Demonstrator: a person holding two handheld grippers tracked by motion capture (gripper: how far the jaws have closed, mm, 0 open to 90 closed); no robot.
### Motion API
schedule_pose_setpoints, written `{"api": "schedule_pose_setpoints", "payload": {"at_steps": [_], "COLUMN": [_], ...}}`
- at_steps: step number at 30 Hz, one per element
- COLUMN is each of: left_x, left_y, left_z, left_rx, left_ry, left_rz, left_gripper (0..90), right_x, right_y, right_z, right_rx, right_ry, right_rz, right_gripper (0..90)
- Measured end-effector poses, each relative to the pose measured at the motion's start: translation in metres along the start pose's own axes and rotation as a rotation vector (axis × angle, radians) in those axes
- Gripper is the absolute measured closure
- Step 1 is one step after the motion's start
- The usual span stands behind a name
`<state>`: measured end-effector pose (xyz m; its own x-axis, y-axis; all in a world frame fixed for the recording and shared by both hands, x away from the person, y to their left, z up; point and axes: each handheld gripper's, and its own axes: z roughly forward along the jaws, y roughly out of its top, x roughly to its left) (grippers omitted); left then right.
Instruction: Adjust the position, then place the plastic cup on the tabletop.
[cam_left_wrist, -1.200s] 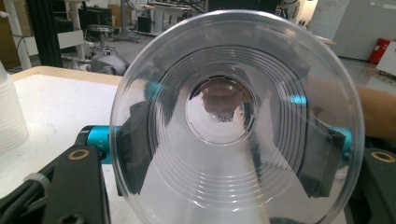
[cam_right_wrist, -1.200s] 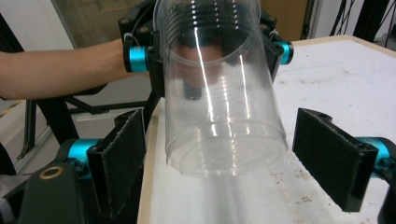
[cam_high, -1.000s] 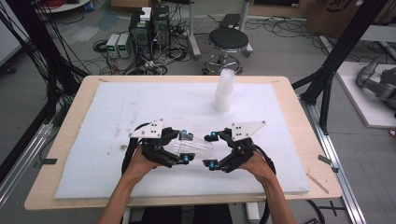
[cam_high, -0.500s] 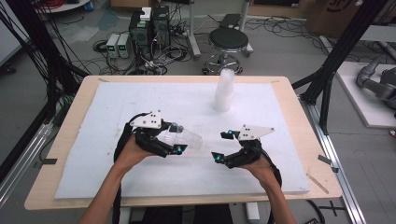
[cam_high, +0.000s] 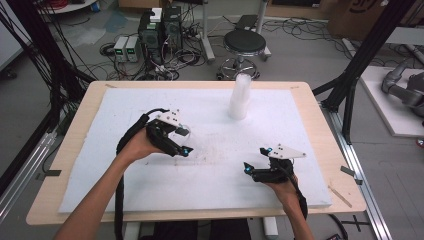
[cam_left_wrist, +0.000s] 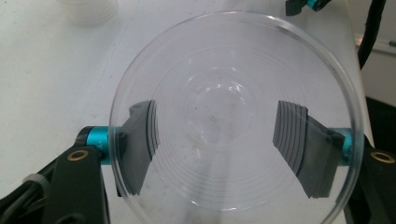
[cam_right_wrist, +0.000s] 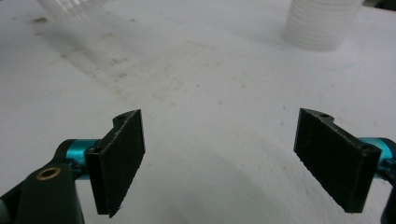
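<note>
Tabletop (cam_high: 320, 130) of pale wood fills the middle of the room, and a white foam sheet (cam_high: 150, 100) covers nearly all of it. Behind its far edge the floor carries a black stool (cam_high: 245, 42) and a tangle of cables around some power boxes (cam_high: 152, 30); dark frame posts (cam_high: 350, 75) stand at either side.

On the sheet, toward the far edge and right of centre, a tall stack of cups (cam_high: 239, 96) stands upright, with open foam all round it. It stands well apart from both hands.

The left gripper (cam_high: 179, 141) sits left of centre, its jaws closed on a single clear plastic cup (cam_left_wrist: 233, 121); in the left gripper view the cup's mouth faces the camera, with both pads (cam_left_wrist: 140, 149) pressed against its outside walls.

The right gripper (cam_high: 255, 161) hangs low over the near right part of the sheet, jaws spread wide with nothing between them, only smudged foam beneath.
</note>
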<state>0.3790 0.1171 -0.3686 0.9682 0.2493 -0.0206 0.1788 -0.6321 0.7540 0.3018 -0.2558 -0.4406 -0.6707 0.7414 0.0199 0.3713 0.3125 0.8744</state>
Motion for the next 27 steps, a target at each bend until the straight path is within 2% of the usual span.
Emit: {"api": "schedule_pose_setpoints", "payload": {"at_steps": [1, 2, 8, 9, 11, 12, 14, 19, 27], "left_x": [0.002, 0.004, 0.013, 0.014, 0.016, 0.017, 0.018, 0.021, 0.021], "left_y": [0.002, 0.005, 0.016, 0.017, 0.019, 0.019, 0.018, 0.017, 0.022], "left_z": [0.0, 0.0, 0.001, 0.002, 0.003, 0.004, 0.006, 0.012, 0.016], "left_rx": [0.023, 0.05, 0.169, 0.188, 0.221, 0.229, 0.261, 0.298, 0.309], "left_ry": [0.003, 0.007, 0.014, 0.02, 0.021, 0.019, 0.023, 0.019, 0.023], "left_rz": [0.012, 0.019, 0.054, 0.059, 0.067, 0.06, 0.072, 0.075, 0.086], "left_gripper": [30.6, 30.6, 30.6, 30.5, 30.5, 30.5, 30.6, 30.7, 30.7], "right_x": [0.0, -0.003, -0.008, -0.008, -0.009, -0.009, -0.009, -0.01, -0.011], "right_y": [0.0, -0.006, -0.014, -0.015, -0.015, -0.015, -0.015, -0.015, -0.016], "right_z": [0.0, 0.0, -0.001, -0.002, -0.003, -0.003, -0.003, -0.002, -0.003], "right_rx": [0.0, 0.009, 0.013, 0.005, 0.002, 0.002, 0.001, 0.011, 0.004], "right_ry": [0.0, -0.027, -0.054, -0.058, -0.063, -0.057, -0.052, -0.047, -0.044], "right_rz": [0.0, 0.011, 0.029, 0.042, 0.028, 0.04, 0.036, 0.048, 0.049], "right_gripper": [16.1, 16.1, 16.1, 16.1, 16.1, 16.1, 16.1, 16.1, 16.1]}}
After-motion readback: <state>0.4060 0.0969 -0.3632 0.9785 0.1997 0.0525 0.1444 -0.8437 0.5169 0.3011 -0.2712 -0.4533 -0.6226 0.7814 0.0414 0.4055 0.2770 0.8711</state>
